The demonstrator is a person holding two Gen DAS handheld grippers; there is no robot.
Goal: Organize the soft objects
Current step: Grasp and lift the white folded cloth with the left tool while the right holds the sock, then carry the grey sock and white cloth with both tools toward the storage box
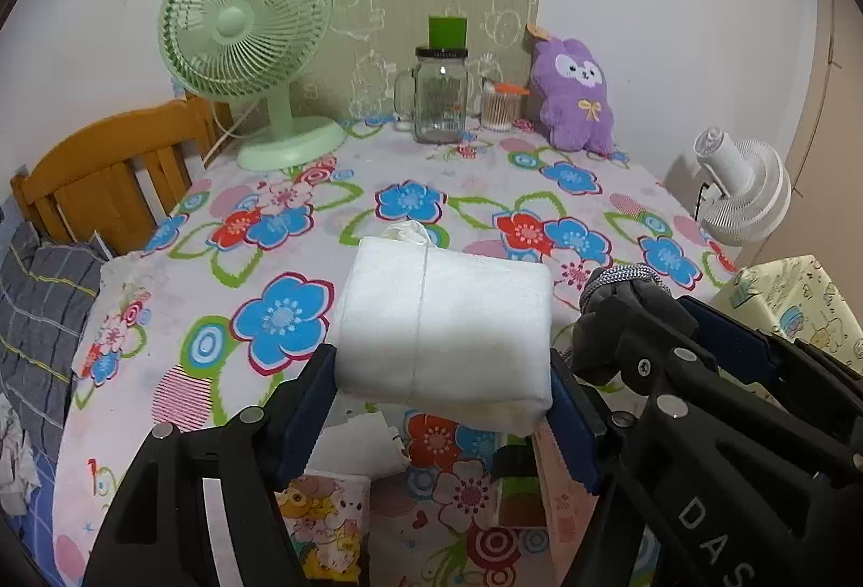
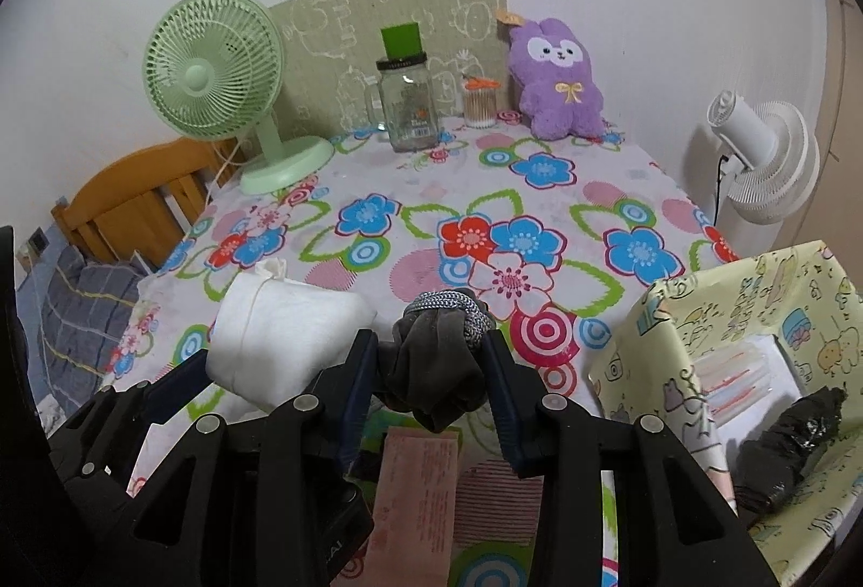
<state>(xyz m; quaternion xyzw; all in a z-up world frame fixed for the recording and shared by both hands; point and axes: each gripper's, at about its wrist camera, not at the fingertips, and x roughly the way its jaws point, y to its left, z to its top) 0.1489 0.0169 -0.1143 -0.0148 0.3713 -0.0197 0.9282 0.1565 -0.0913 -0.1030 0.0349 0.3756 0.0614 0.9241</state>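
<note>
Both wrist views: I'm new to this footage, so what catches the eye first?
A white soft bundle clamped in the left gripper and a dark scrunchie in the right gripper, above the floral tablecloth. At the back, a green fan and purple plush.

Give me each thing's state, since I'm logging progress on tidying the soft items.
White soft pack: gripped, off the table.
Left tool: shut on pack.
Grey scrunchie: gripped.
Right tool: shut on scrunchie.
Patterned box: open.
Glass jar: upright, lidded.
Purple plush: leaning upright.
</note>
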